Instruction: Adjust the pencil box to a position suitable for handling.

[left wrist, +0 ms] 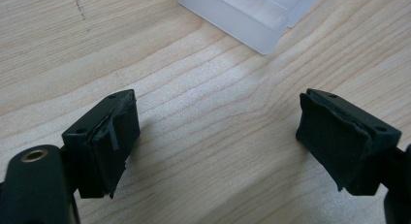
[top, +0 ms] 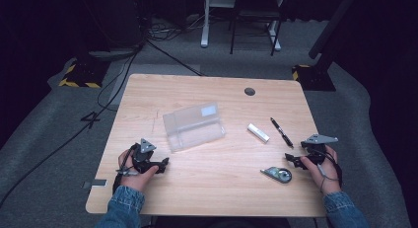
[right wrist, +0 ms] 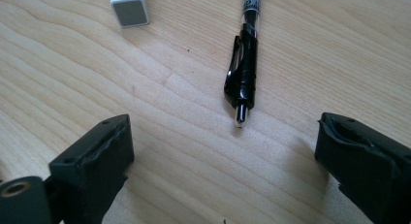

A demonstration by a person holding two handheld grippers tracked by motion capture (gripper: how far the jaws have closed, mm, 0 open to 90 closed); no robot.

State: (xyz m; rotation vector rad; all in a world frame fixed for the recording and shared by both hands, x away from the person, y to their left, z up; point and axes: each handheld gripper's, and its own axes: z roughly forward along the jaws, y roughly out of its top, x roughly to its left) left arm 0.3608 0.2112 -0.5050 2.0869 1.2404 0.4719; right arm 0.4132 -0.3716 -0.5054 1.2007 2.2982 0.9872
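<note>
A clear plastic case (top: 194,127) lies near the middle of the wooden table (top: 212,198); its corner (left wrist: 252,15) shows ahead of my left gripper. My left gripper (top: 160,165) rests at the front left, open, with bare wood between its jaws (left wrist: 218,146). A black pen (top: 281,132) lies right of centre, and its tip end (right wrist: 245,78) points toward my right gripper (right wrist: 225,161). That right gripper (top: 295,161) sits at the front right, open and empty. A white eraser (top: 258,133) lies left of the pen, its end (right wrist: 128,7) in the right gripper view.
A grey correction-tape dispenser (top: 277,174) lies on the table just left of my right gripper. A dark round grommet (top: 250,91) sits near the far edge. Cables and stand bases lie on the grey floor beyond the table.
</note>
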